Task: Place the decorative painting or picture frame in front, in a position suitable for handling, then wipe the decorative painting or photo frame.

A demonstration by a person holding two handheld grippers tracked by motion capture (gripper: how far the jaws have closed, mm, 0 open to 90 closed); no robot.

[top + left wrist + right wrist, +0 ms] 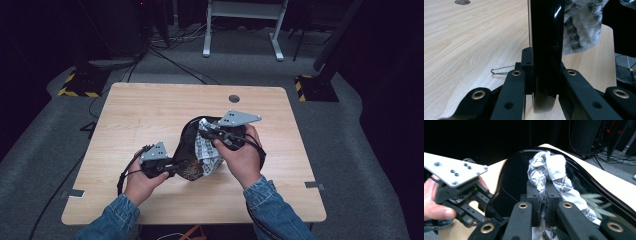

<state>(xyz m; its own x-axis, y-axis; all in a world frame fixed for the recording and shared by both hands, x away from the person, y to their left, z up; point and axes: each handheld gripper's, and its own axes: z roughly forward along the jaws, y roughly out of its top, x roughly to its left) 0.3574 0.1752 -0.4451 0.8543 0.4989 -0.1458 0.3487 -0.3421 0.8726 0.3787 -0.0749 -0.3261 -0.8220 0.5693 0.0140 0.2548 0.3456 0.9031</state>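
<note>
High view: the black plate (187, 150) stands tilted on edge near the middle of the table (150, 110). The left gripper (172, 165) pinches its near rim; the right gripper (212, 134) presses a patterned cloth (207, 150) against its face.

Left gripper view: jaws clamped on the plate (546, 37) edge, rim running upward.

Right gripper view: jaws pinch the cloth (549, 175) on the plate (516, 177). Wiping looks under way, not finished.

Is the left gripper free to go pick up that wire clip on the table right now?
Probably not: the left gripper is shut on the black plate's rim. The wire clip lies bare on the table beside it, but the plate would have to be released first.
</note>
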